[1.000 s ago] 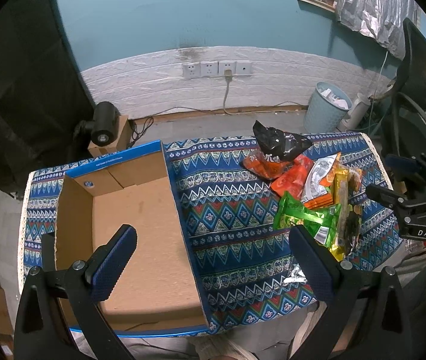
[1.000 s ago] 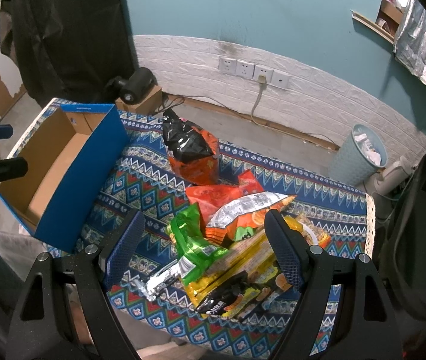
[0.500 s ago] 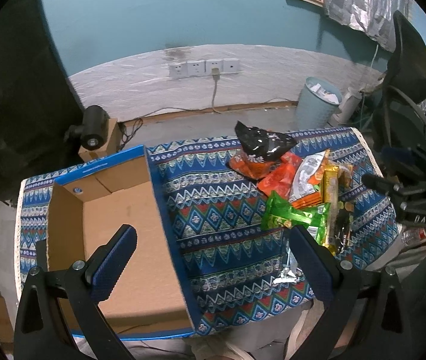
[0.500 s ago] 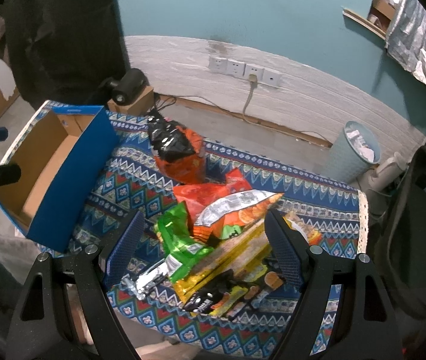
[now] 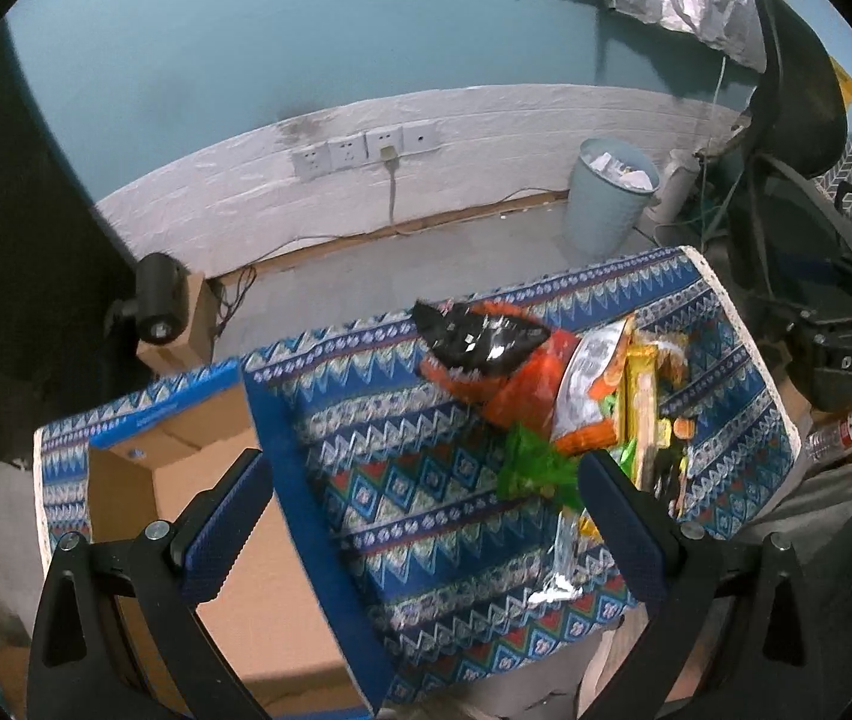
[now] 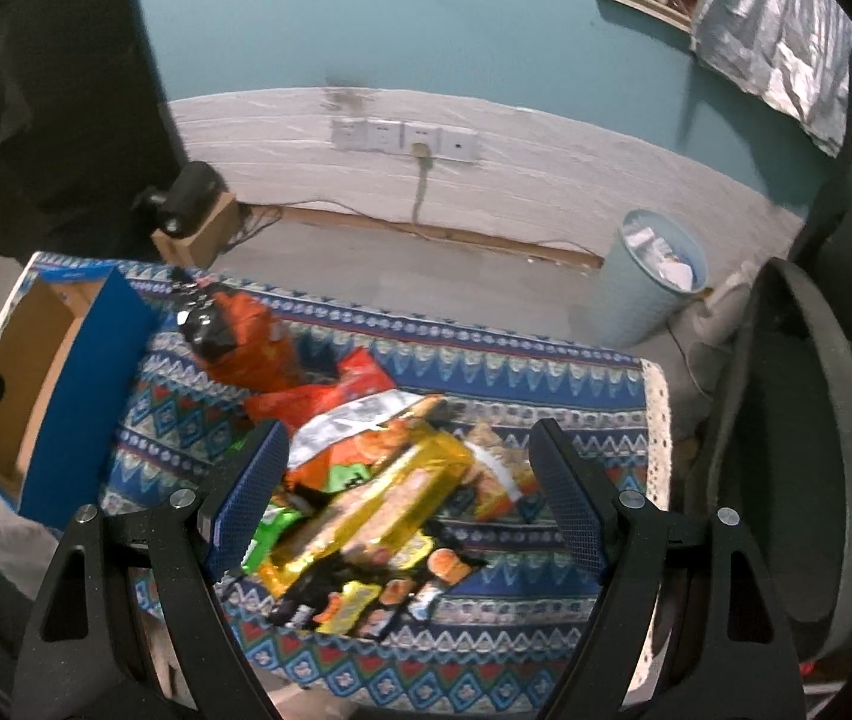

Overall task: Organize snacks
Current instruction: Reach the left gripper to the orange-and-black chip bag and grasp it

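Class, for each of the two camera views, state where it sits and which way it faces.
Left wrist: behind the open left tongs, facing the open blue cardboard box.
Right wrist: behind the open right tongs, over the pile of colourful snack packets.
Shared: box, packets, patterned tablecloth, pale blue wastebasket.

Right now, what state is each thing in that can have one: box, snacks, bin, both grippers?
Blue cardboard box: open, empty inside.
Pile of snack packets: heaped on the patterned cloth, none boxed.
Pale blue bin: holds paper waste.
Left gripper: open, holding nothing.
Right gripper: open, above the pile.
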Demonstrator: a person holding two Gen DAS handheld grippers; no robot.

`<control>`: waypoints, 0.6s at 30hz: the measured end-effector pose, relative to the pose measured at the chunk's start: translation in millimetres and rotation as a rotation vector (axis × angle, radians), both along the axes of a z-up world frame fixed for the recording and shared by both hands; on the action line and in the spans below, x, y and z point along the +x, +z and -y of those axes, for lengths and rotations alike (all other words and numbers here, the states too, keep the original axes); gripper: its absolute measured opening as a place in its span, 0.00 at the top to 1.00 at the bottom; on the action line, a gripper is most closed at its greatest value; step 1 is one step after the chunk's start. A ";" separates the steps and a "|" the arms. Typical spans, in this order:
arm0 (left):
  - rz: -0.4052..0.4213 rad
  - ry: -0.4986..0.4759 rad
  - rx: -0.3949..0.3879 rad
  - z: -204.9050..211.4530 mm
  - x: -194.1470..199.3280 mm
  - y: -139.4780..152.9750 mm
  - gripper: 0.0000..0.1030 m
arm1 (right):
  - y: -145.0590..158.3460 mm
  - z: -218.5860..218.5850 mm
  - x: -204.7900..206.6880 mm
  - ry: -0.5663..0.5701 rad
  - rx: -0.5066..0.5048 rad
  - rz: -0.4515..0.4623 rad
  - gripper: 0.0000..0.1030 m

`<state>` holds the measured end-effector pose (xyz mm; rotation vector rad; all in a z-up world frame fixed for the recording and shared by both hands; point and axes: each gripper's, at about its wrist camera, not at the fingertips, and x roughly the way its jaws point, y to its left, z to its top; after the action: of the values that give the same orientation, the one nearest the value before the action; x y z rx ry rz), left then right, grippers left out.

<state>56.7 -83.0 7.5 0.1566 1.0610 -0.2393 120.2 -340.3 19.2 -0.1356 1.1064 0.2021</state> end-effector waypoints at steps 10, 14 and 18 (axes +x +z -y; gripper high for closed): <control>-0.063 -0.055 0.030 33.7 74.6 -12.8 0.01 | -44.1 25.7 43.1 0.046 -0.096 -0.155 0.22; -0.096 -0.062 0.063 47.3 110.6 -32.0 0.01 | -69.5 38.1 59.2 0.038 -0.097 -0.210 0.22; -0.126 -0.053 0.100 58.5 147.4 -60.0 0.01 | -95.8 50.3 69.7 0.000 -0.091 -0.278 0.22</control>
<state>204.1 -141.5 -52.5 0.2623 1.1957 -0.2467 189.9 -390.6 -76.5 -0.1927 1.3932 0.1744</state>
